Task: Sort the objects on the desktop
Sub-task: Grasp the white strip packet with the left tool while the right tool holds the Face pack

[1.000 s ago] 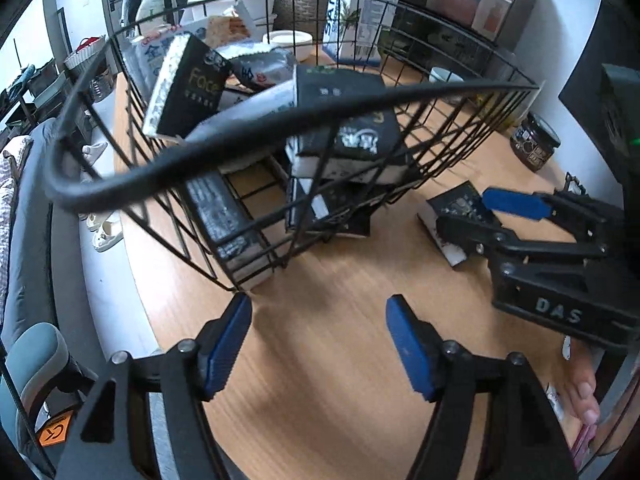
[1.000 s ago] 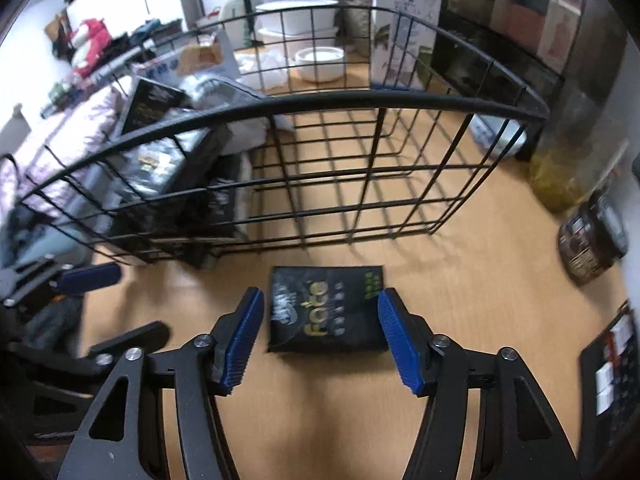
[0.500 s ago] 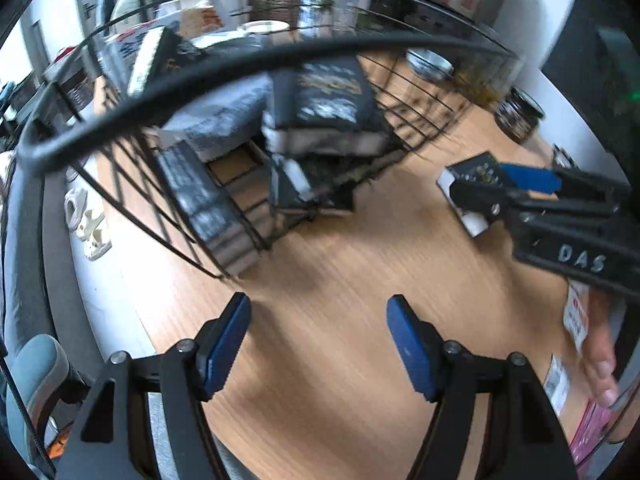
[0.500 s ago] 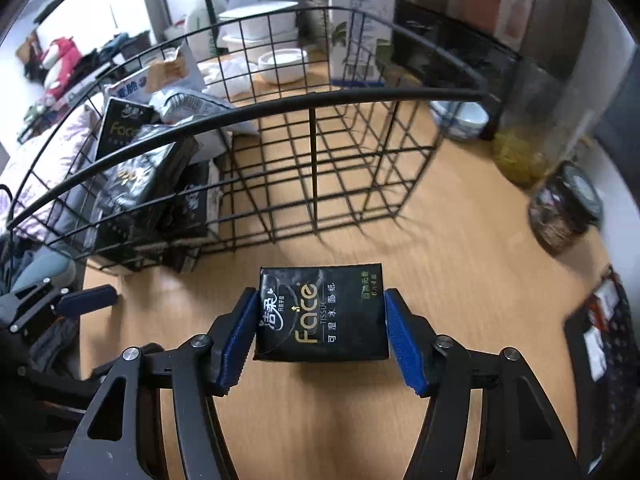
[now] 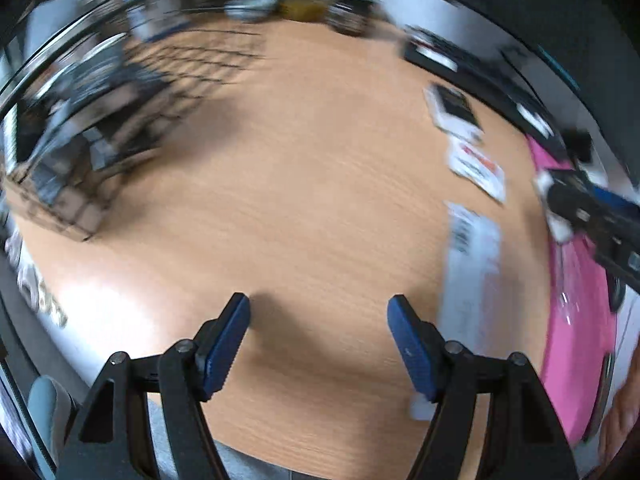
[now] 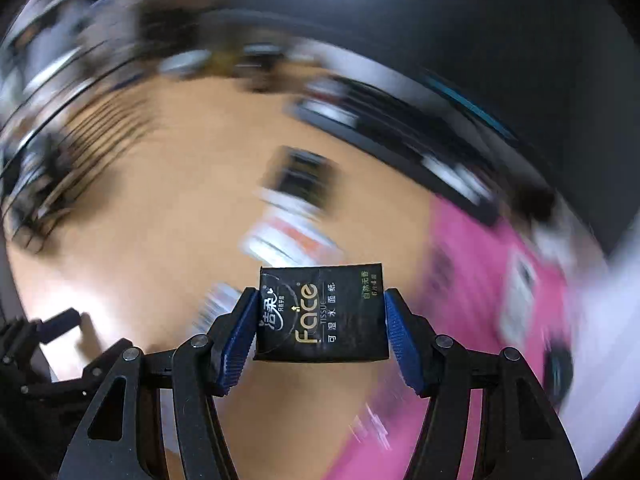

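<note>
My right gripper (image 6: 320, 320) is shut on a black "Face" tissue pack (image 6: 322, 314), its blue pads pressed on both short sides, and holds it lifted above the wooden desk (image 6: 160, 200). In the left wrist view my left gripper (image 5: 318, 340) stands open over bare wood (image 5: 300, 200) with nothing between its fingers. The black wire basket (image 5: 100, 92), stuffed with packs, is a blur at the upper left. The right gripper (image 5: 592, 208) shows at the right edge, over the pink item. Both views are smeared by motion.
A pink flat item (image 5: 576, 300) lies at the desk's right side. Several white cards and labels (image 5: 476, 164) lie scattered beside it, and a long white strip (image 5: 472, 256) near my left gripper's right finger. A dark keyboard-like bar (image 5: 432, 52) and jars (image 5: 348, 20) line the back.
The right gripper closed on the tissue pack, lifted it off the desk and swung it right toward the pink item. The left gripper swung right, away from the basket, and stayed open.
</note>
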The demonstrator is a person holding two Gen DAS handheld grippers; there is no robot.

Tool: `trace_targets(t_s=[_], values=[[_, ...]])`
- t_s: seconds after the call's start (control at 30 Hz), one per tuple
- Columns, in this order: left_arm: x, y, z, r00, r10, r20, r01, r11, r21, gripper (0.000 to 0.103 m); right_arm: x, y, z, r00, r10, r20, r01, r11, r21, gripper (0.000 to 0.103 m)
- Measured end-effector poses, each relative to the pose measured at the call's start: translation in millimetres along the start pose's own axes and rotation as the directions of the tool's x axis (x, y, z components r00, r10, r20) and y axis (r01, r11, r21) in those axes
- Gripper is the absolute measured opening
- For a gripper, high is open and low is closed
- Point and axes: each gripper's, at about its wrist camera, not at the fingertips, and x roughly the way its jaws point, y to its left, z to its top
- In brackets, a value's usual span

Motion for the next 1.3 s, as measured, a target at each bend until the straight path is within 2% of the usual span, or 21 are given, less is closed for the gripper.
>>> trace_targets(t_s=[0.07,0.17,0.23,0.33,0.43,0.6,0.67,0.77,0.93,1.13,1.23,1.3], values=[[3,-23,2,1.0,-0.005,-0.02,0.007,0.997,0.077,0.075,-13,-26,-24,1.0,0.004,0.008,-0.005,0.992,0.124,0.062],[9,-57,5,0.999,0.004,-0.036,0.003,0.981,0.193,0.075,-24,-50,-60,0.992,-0.123,0.002,0.119,0.964,0.238,0.062],[11,-74,7,0.999,0.0,-0.044,0.011,0.965,0.26,0.075,-28,-60,-74,0.991,-0.132,-0.002,0.127,0.952,0.278,0.062],[6,-82,8,0.999,-0.006,-0.037,0.015,0.964,0.264,0.075,-29,-67,-94,0.993,-0.114,-0.007,0.11,0.939,0.327,0.062],[2,-92,14,0.998,-0.042,-0.043,0.052,0.966,0.253,0.075,-31,-72,-102,0.994,-0.111,-0.005,0.107,0.94,0.325,0.062],[12,-93,22,0.992,-0.1,-0.076,0.108,0.988,0.113,0.075,-27,-80,-105,0.995,-0.099,0.012,0.089,0.934,0.346,0.062],[11,-103,27,0.994,-0.096,-0.053,0.102,0.987,0.123,0.075,-25,-83,-106,0.994,-0.112,0.009,0.102,0.932,0.348,0.062],[10,-113,36,0.996,-0.093,-0.008,0.093,0.988,0.126,0.076,-21,-86,-110,0.996,-0.09,0.003,0.083,0.927,0.365,0.062],[25,-117,41,0.998,-0.058,-0.026,0.06,0.993,0.106,0.076,-17,-87,-113,0.992,-0.126,-0.01,0.121,0.924,0.362,0.062],[30,-122,35,0.999,-0.027,-0.047,0.037,0.977,0.212,0.076,-23,-85,-112,0.993,-0.118,0.002,0.11,0.927,0.358,0.062],[32,-124,28,0.999,0.028,-0.04,-0.013,0.94,0.34,0.078,-23,-81,-112,0.993,-0.121,-0.007,0.116,0.931,0.346,0.062],[28,-117,27,0.998,0.031,-0.053,-0.009,0.924,0.383,0.078,-25,-78,-112,0.992,-0.126,-0.003,0.12,0.933,0.34,0.062]])
